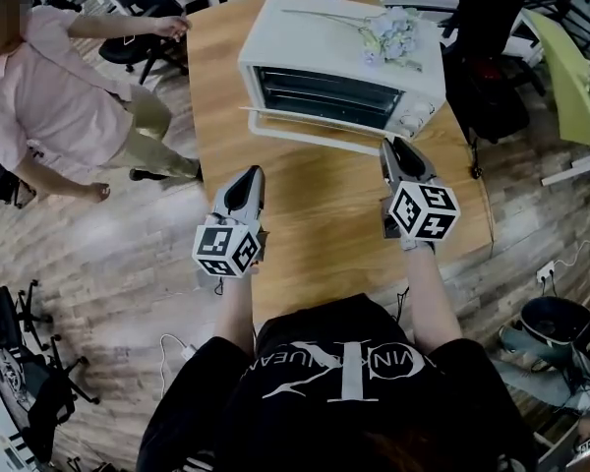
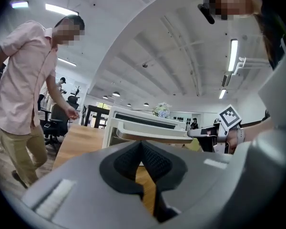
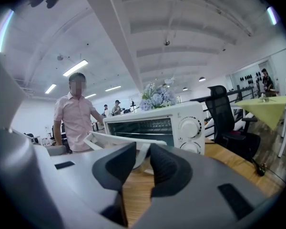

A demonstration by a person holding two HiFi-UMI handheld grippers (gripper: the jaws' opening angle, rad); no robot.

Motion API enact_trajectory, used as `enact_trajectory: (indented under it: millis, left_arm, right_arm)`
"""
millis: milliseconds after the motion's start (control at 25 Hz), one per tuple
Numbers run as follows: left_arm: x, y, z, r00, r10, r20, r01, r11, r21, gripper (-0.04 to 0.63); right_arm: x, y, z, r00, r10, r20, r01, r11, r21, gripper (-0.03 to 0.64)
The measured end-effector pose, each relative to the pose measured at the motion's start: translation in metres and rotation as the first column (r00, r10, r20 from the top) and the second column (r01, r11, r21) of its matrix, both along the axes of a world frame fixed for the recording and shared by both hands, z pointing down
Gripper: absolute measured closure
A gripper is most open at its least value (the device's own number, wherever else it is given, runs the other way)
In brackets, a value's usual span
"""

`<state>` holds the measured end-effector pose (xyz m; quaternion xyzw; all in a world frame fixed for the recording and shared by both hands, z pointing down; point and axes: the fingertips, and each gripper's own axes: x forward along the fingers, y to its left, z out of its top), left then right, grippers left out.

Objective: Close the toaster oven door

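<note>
A white toaster oven (image 1: 344, 42) stands at the far end of the wooden table (image 1: 320, 229), with its door (image 1: 305, 126) folded down towards me. In the left gripper view the oven (image 2: 133, 120) and its lowered door (image 2: 152, 135) lie ahead. The right gripper view shows the oven (image 3: 181, 125) and the door's handle (image 3: 114, 141) just beyond the jaws. My left gripper (image 1: 251, 177) is shut and empty, a little short of the door's left side. By the door's right front corner, my right gripper (image 1: 390, 147) is slightly open and holds nothing.
A bunch of pale flowers (image 1: 388, 32) lies on top of the oven. A person in a pink shirt (image 1: 59, 96) stands at the table's left, one hand on its far corner. A black office chair (image 1: 487, 67) and a yellow-green table (image 1: 580, 87) are on the right.
</note>
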<state>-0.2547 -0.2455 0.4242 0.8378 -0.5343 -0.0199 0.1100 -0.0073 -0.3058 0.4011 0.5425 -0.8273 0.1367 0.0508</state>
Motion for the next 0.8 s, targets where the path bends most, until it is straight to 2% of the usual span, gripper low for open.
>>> enact_trajectory:
  millis: [800]
  left_arm:
    - [0.004,-0.025,-0.005,1.0,-0.023,-0.003,0.023,1.0,-0.007,0.586]
  right_arm:
    - [0.006,-0.048,-0.026,1.0,-0.006,0.021,0.005,1.0,0.025,0.54]
